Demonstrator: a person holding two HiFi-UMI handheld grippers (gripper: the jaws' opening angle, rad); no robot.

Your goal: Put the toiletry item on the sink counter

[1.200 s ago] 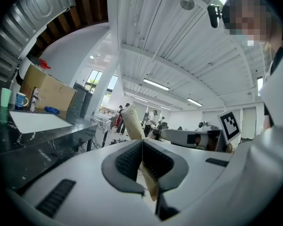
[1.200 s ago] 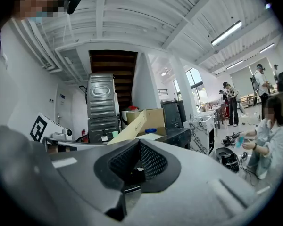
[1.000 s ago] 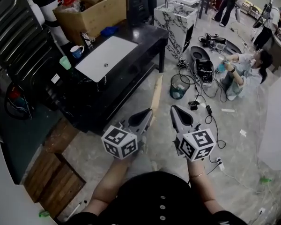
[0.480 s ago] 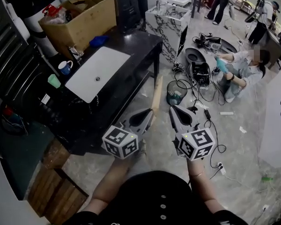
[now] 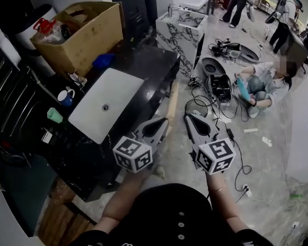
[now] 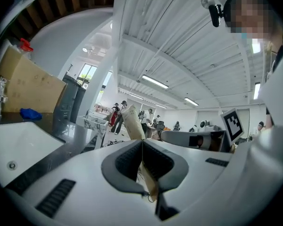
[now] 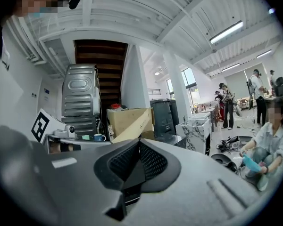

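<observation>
The black sink counter (image 5: pixel 150 60) with its white basin (image 5: pixel 107 109) lies ahead and to my left. On it stand a cardboard box (image 5: pixel 87 35) with bottles inside, a blue item (image 5: pixel 102 60), a blue mug (image 5: pixel 65 97) and a green cup (image 5: pixel 54 116). My left gripper (image 5: pixel 162 123) is shut and empty, hovering by the counter's near corner. My right gripper (image 5: pixel 191 119) is shut and empty beside it, over the floor. The left gripper view shows shut jaws (image 6: pixel 142 143), the basin (image 6: pixel 19 145) and the blue item (image 6: pixel 30 113). The right gripper view shows shut jaws (image 7: pixel 138 143) and the box (image 7: pixel 128 121).
A wooden plank (image 5: pixel 172 104) leans on the counter's edge just ahead of the grippers. A marble vanity (image 5: pixel 180 27) stands beyond. Cables (image 5: pixel 218 109) and gear litter the floor, where a person (image 5: pixel 267 86) sits. Other people stand farther back.
The counter has slid lower and nearer in the head view, so I am closer to it. Both grippers stay shut, side by side and empty.
</observation>
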